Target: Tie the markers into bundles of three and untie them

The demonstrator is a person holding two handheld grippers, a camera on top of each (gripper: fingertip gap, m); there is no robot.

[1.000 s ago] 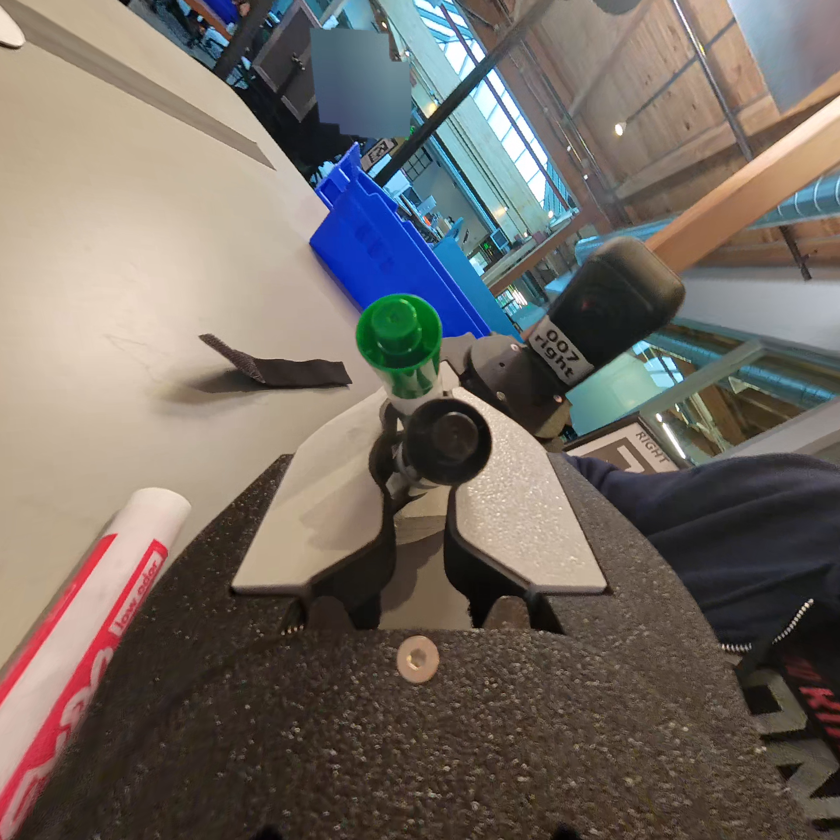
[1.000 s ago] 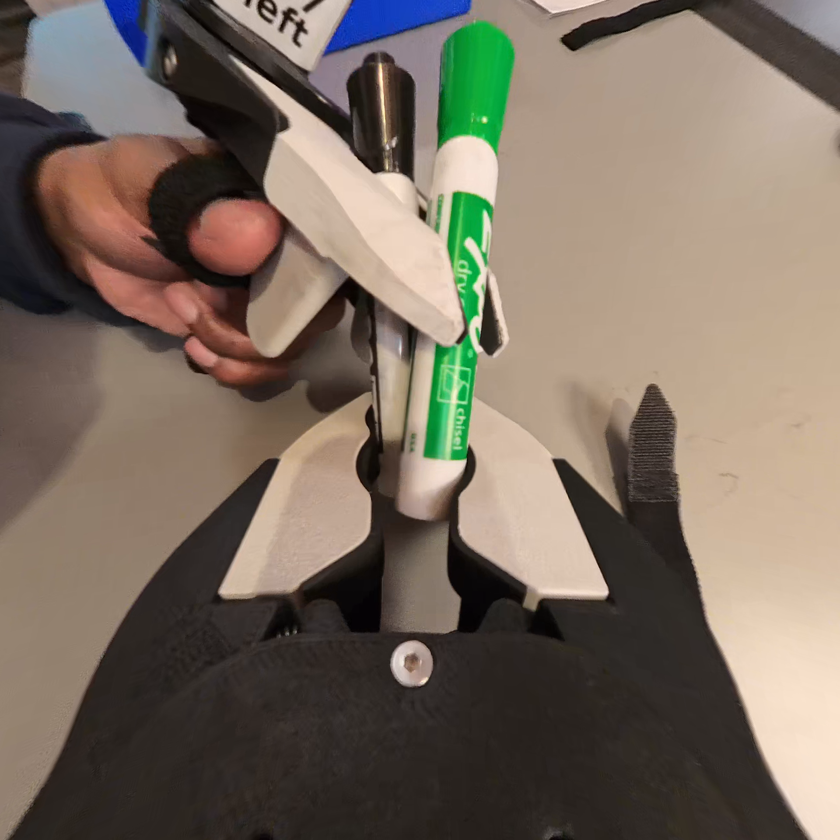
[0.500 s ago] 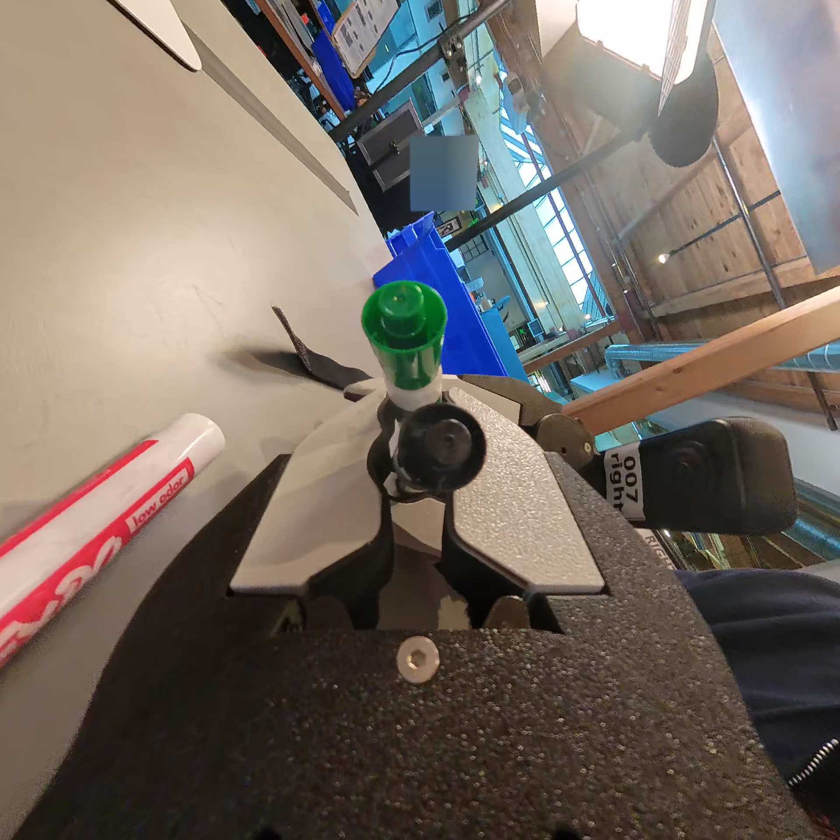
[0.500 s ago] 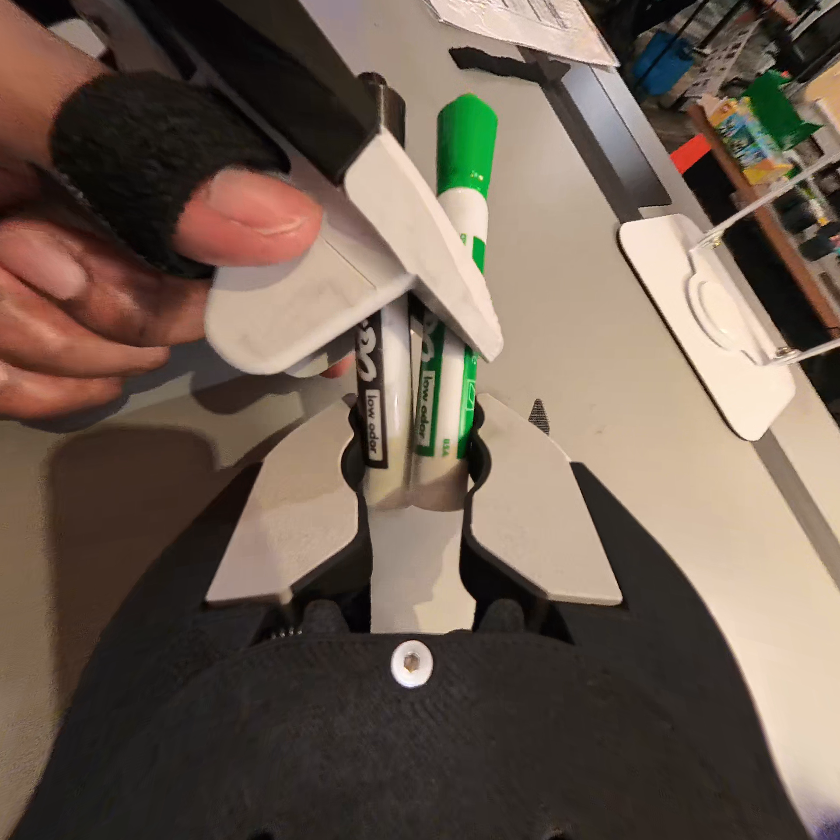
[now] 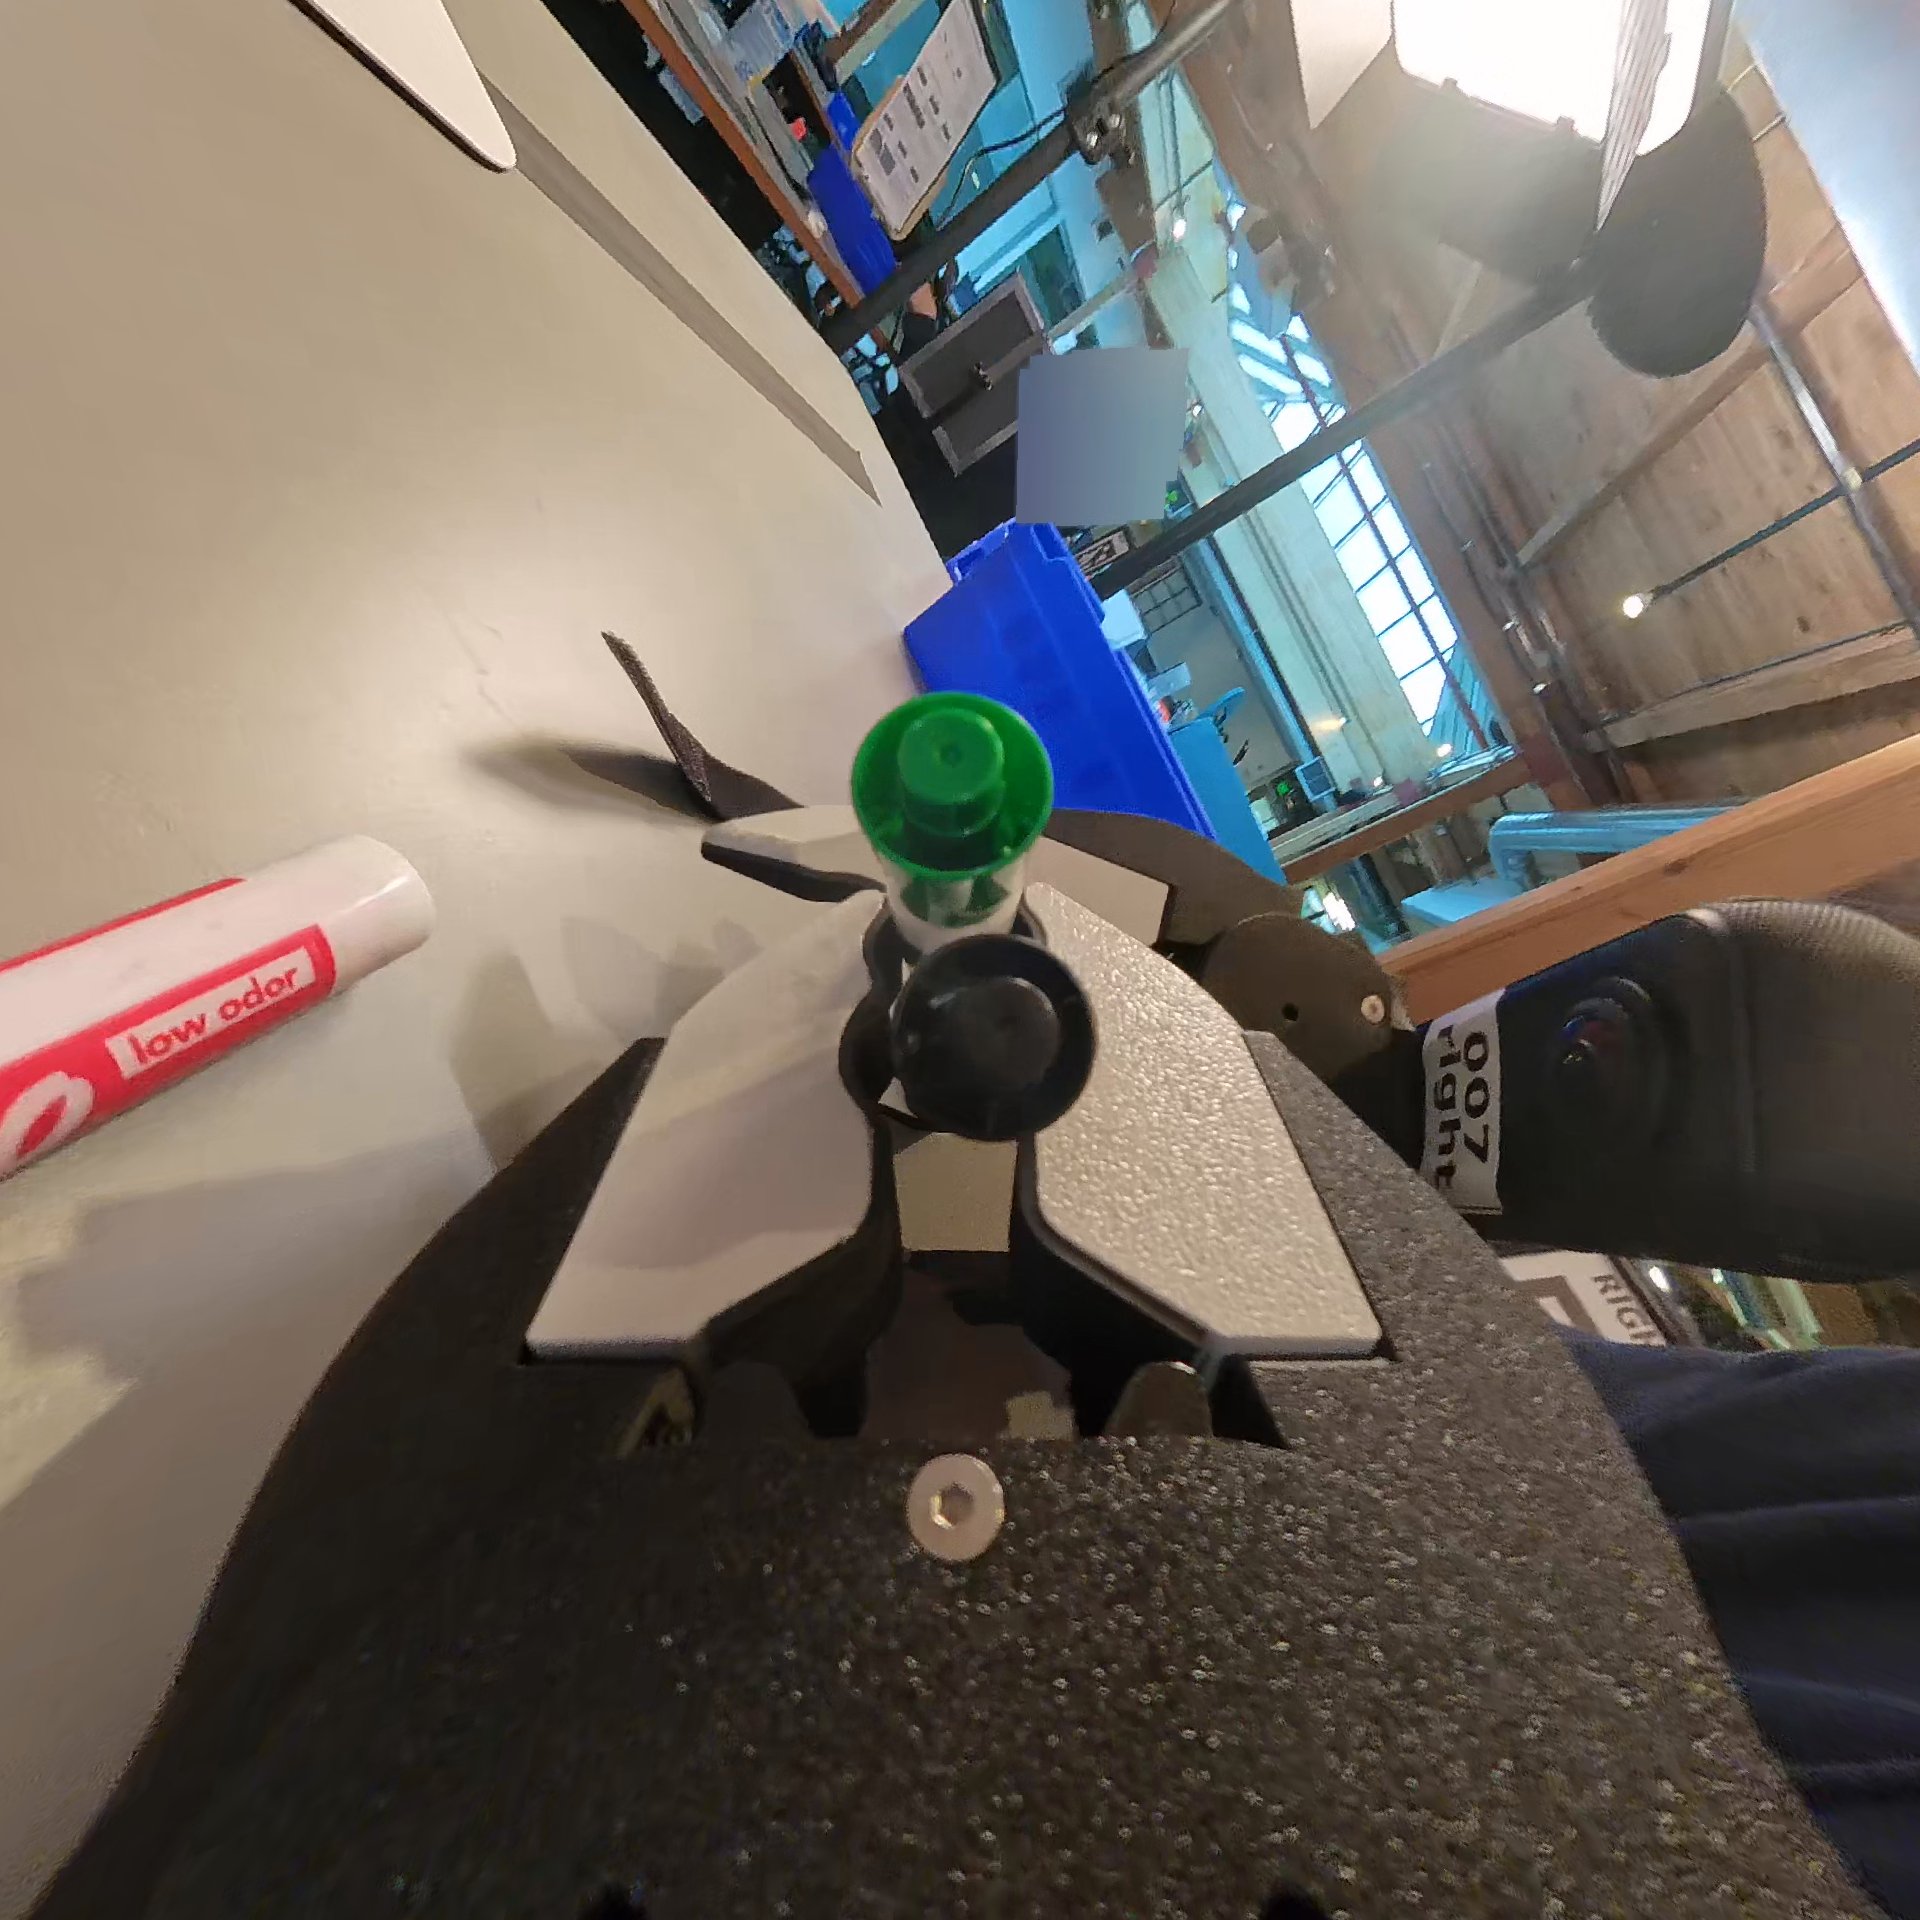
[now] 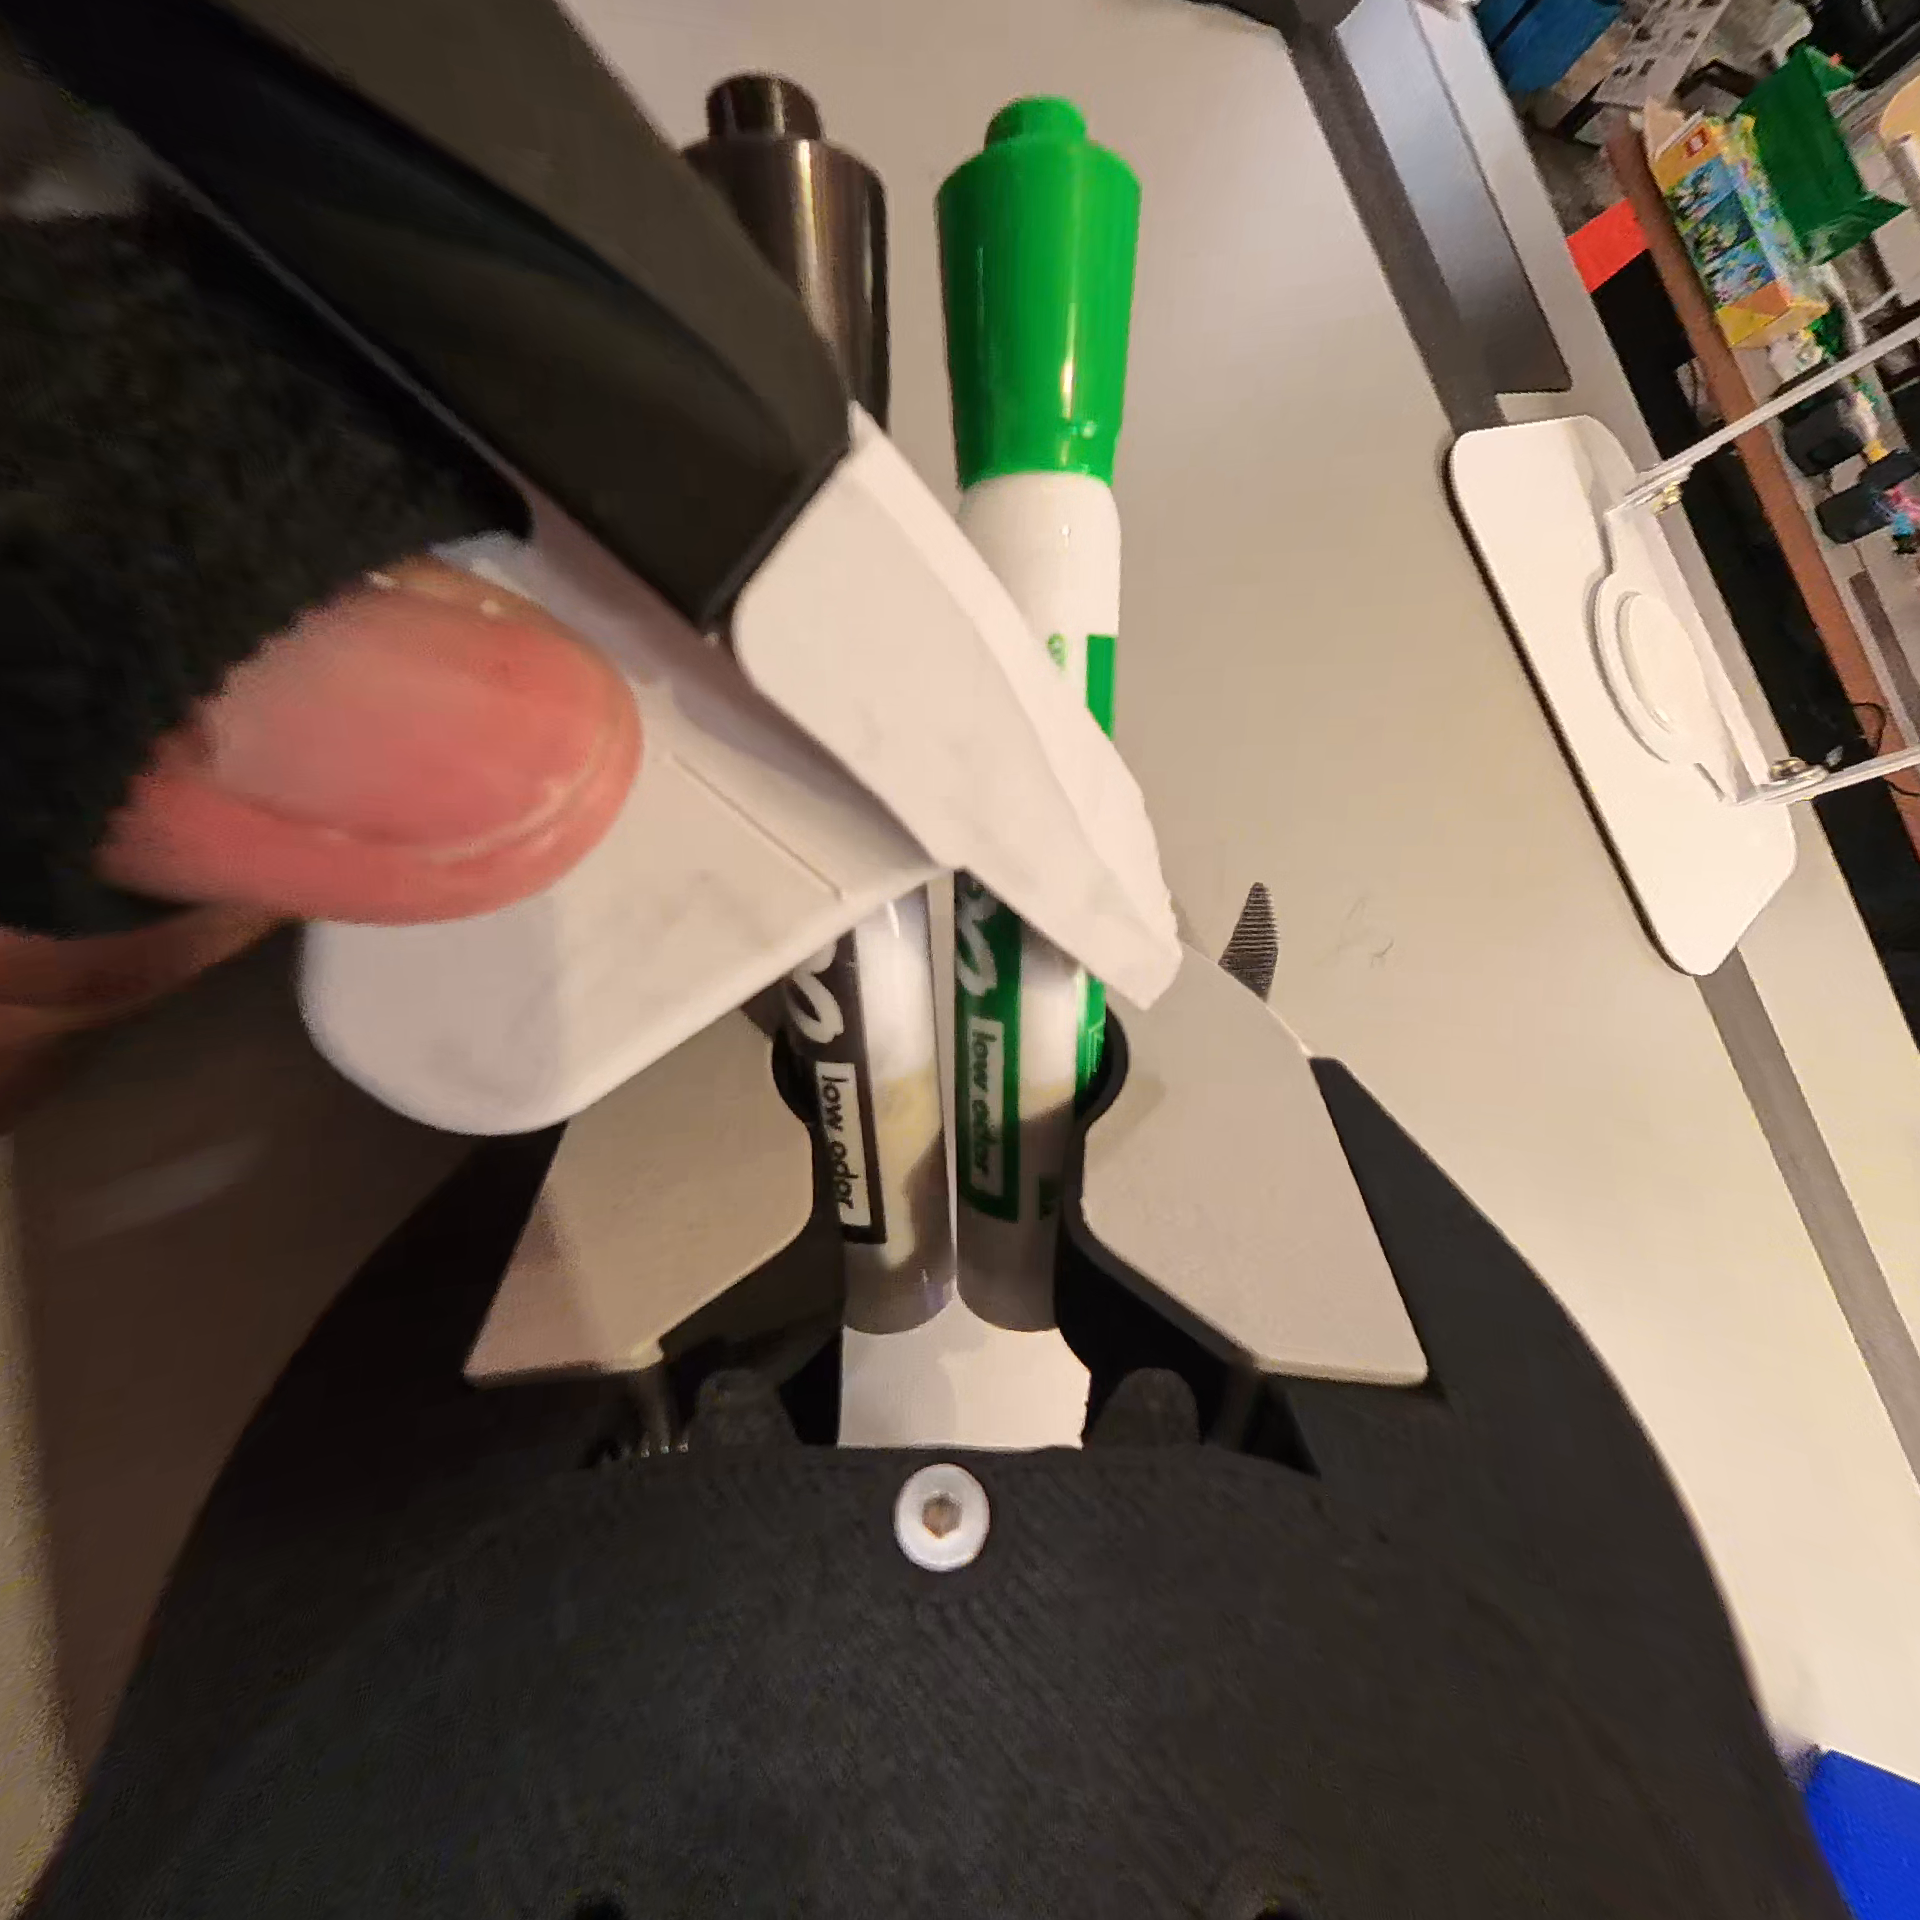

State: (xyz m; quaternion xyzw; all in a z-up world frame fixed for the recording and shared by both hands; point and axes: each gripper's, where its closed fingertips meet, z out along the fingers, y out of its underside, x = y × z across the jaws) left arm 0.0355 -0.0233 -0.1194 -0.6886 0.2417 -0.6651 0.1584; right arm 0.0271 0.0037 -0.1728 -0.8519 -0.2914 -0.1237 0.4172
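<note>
A green marker point(image 6: 1039, 312) and a black marker point(image 6: 831, 270) lie side by side, held above the table. My right gripper point(image 6: 956, 1049) is shut on their tail ends. My left gripper point(image 5: 956, 935) is shut on the same pair at mid-barrel. In the left wrist view the markers show end-on, with the green cap point(image 5: 951, 790) above the black cap point(image 5: 992, 1044). In the right wrist view the left gripper's white fingers point(image 6: 935, 748) cross over the barrels from the upper left. A red marker point(image 5: 208, 997) lies loose on the table at left. The right gripper's fingers point(image 5: 779, 844) show behind the green cap.
A black hook-and-loop strap point(image 5: 675, 748) lies on the table beyond the markers and also shows in the right wrist view point(image 6: 1252, 935). A blue bin point(image 5: 1039, 675) stands at the far table edge. A white stand base point(image 6: 1621, 707) sits at right. A person's thumb point(image 6: 395, 748) is on the left gripper. Tip to tip, the grippers are about 5 cm apart.
Both grippers kept hold of the two markers while turning together. The pair rolled in my right jaws from green in front to side by side. The strap now sits farther from them.
</note>
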